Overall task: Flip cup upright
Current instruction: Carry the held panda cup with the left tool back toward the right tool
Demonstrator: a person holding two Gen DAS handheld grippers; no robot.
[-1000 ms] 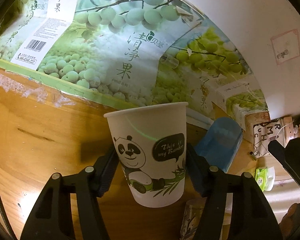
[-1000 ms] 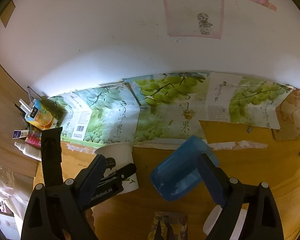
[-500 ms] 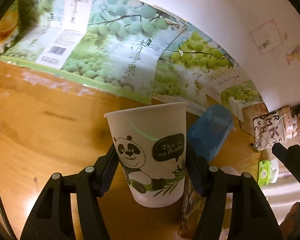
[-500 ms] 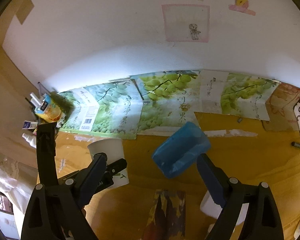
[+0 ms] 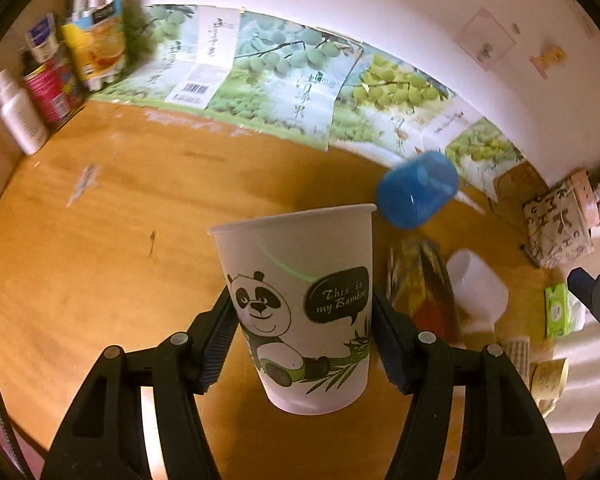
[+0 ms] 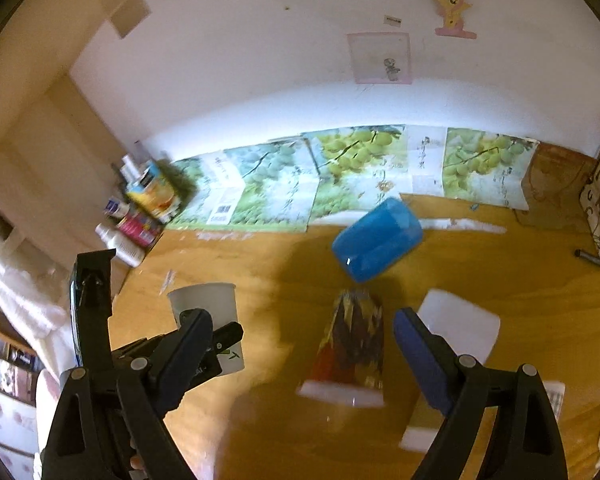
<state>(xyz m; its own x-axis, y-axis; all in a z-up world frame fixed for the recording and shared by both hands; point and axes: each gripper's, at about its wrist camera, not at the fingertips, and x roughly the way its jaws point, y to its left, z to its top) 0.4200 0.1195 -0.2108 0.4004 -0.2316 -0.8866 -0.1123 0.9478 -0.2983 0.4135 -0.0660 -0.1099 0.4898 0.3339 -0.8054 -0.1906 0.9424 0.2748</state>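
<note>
My left gripper (image 5: 300,328) is shut on a white paper panda cup (image 5: 300,300), held upright with its rim up, above the wooden table (image 5: 100,260). The same cup (image 6: 208,312) shows at lower left in the right wrist view, between the left gripper's fingers. My right gripper (image 6: 304,344) is open and empty, raised above the table. A blue plastic cup (image 6: 376,240) lies on its side ahead of it and also shows in the left wrist view (image 5: 418,190).
A dark patterned cup (image 6: 352,348) stands upside down below the right gripper, with a white tub (image 6: 456,328) to its right. Bottles and cartons (image 5: 52,76) crowd the far left corner. Grape-print cardboard (image 5: 292,92) lines the wall. A patterned bag (image 5: 560,224) stands at right.
Both grippers have lifted and pulled back from the wall, so more table shows. The right gripper has left the blue cup, which lies on its side on the table. The left still holds the panda cup.
</note>
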